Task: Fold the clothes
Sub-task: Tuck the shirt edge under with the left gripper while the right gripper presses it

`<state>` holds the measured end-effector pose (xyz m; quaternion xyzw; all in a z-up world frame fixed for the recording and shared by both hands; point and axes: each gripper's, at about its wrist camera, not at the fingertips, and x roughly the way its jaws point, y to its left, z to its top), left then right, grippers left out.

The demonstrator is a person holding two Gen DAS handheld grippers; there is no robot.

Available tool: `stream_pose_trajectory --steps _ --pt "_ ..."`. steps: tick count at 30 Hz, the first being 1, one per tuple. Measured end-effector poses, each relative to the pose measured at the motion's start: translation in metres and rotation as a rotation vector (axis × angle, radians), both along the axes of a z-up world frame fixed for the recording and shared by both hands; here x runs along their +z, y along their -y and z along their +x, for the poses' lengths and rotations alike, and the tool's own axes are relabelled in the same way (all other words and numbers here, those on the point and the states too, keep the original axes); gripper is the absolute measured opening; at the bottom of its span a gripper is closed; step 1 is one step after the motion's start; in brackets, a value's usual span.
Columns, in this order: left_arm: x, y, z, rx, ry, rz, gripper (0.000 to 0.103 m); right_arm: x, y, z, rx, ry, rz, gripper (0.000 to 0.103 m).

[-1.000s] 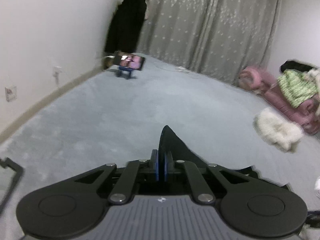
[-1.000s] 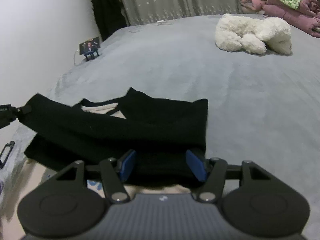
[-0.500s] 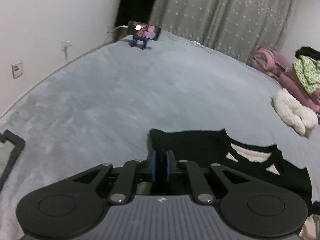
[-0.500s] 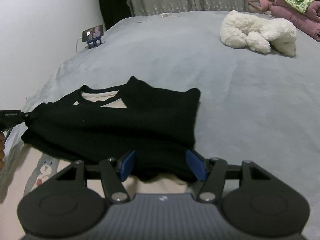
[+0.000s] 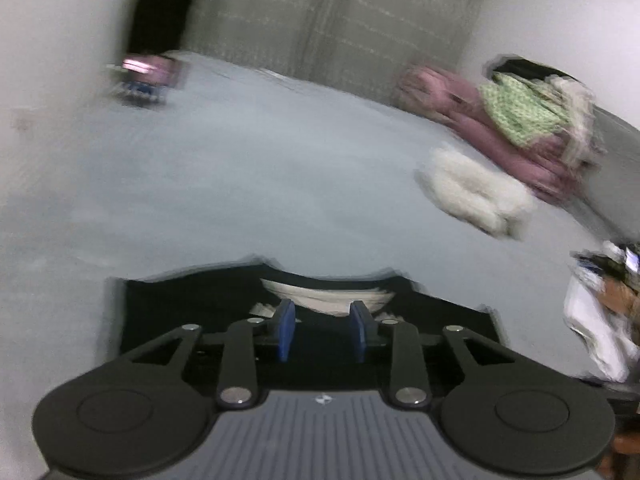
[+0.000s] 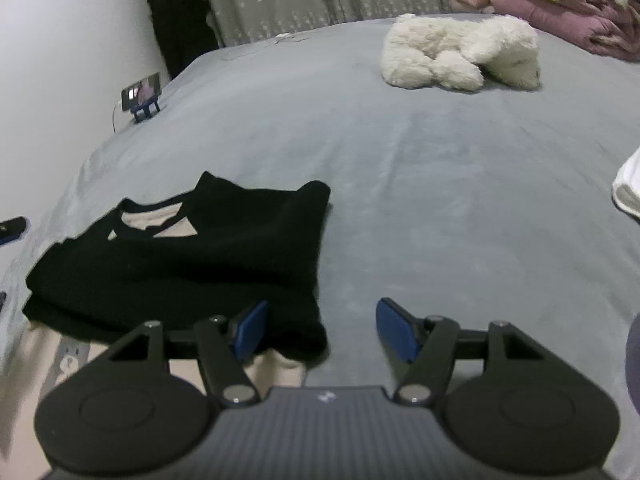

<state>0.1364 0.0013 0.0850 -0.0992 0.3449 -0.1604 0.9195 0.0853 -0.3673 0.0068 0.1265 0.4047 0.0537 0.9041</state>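
Observation:
A black garment with a cream inner panel (image 6: 192,252) lies folded flat on the grey bed; its cream lower part pokes out under the near edge. In the blurred left wrist view the same black garment (image 5: 192,304) spreads under my left gripper (image 5: 322,322), which is open with nothing between its blue pads. My right gripper (image 6: 322,330) is open wide just off the garment's near right corner, its left pad (image 6: 252,328) over the black cloth, its right pad over bare bedding.
A white plush toy (image 6: 460,54) lies far right on the bed (image 6: 440,200). Pink bedding with a green cloth (image 6: 552,4) is piled at the back right. A phone on a blue stand (image 6: 142,96) sits by the left wall. White cloth (image 6: 628,188) at the right edge.
My left gripper let go of the garment's left edge, opened and swung over the garment. My right gripper opened wider and shifted right. The garment now lies flat.

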Motion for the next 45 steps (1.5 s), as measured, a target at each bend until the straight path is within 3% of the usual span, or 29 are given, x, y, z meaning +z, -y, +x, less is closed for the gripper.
stream_pose_trajectory --steps 5,10,14,20,24,30,33,34,36,45 --pt "-0.015 0.081 0.033 -0.237 -0.024 0.025 0.029 0.000 0.005 -0.005 0.039 0.017 0.030 0.061" --pt "-0.032 0.154 0.055 -0.410 -0.029 0.122 0.032 -0.011 0.010 -0.006 0.110 0.004 0.054 0.045" --pt "-0.038 0.183 0.069 -0.427 -0.027 0.182 0.033 -0.015 0.012 -0.004 0.134 0.010 0.087 0.033" --pt "-0.053 0.195 0.085 -0.446 -0.086 0.130 0.043 -0.012 -0.002 0.000 0.165 0.001 0.014 0.025" --pt "-0.050 0.191 0.079 -0.514 -0.082 0.046 0.032 -0.011 0.000 -0.001 0.163 0.003 0.023 0.025" --pt "-0.050 0.187 0.078 -0.497 -0.098 0.044 0.032 -0.012 -0.005 -0.001 0.164 0.000 0.012 0.025" --pt "-0.052 0.195 0.078 -0.512 -0.108 0.079 0.020 -0.012 -0.004 0.000 0.163 -0.001 0.012 0.024" --pt "-0.052 0.197 0.077 -0.512 -0.098 0.094 0.011 -0.012 -0.004 0.001 0.163 -0.002 0.010 0.024" --pt "-0.050 0.202 0.075 -0.512 -0.076 0.121 0.006 -0.012 -0.004 0.002 0.164 -0.003 0.006 0.024" --pt "-0.043 0.207 0.061 -0.494 0.123 0.179 0.005 -0.009 -0.013 -0.001 0.173 -0.010 -0.057 0.016"
